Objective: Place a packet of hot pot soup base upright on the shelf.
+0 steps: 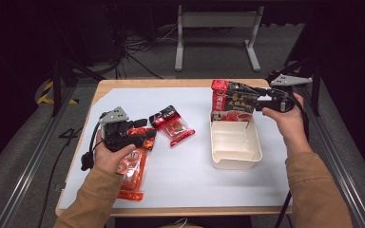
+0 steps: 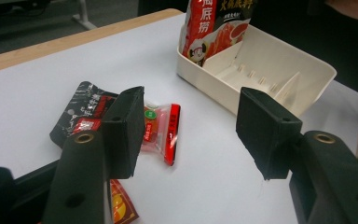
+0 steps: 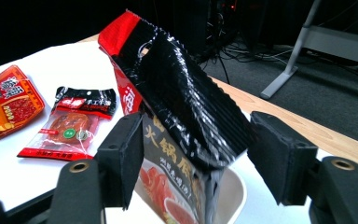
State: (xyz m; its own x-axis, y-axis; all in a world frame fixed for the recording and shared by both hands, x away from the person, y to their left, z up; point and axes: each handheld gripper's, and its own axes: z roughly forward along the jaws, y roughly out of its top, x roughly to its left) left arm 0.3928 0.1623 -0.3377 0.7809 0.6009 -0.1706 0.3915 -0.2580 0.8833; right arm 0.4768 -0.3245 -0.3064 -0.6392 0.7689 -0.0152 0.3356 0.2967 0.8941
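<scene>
Right gripper [image 3: 193, 156] spread around the pouch [image 1: 231, 100], standing upright in the tray [image 1: 235, 159]. Left gripper [image 2: 191, 135] agape above the table [image 1: 190, 180], near the sachet [image 1: 172, 125].

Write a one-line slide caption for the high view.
Right claw stands a red-and-black sauce packet in a cream tray; left claw hovers over an orange packet.

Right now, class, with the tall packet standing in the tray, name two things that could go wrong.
The tall packet stands upright at the white tray's far end, between the right gripper's open jaws, so it may topple. The left gripper, open above the small packet, might knock it aside.
</scene>
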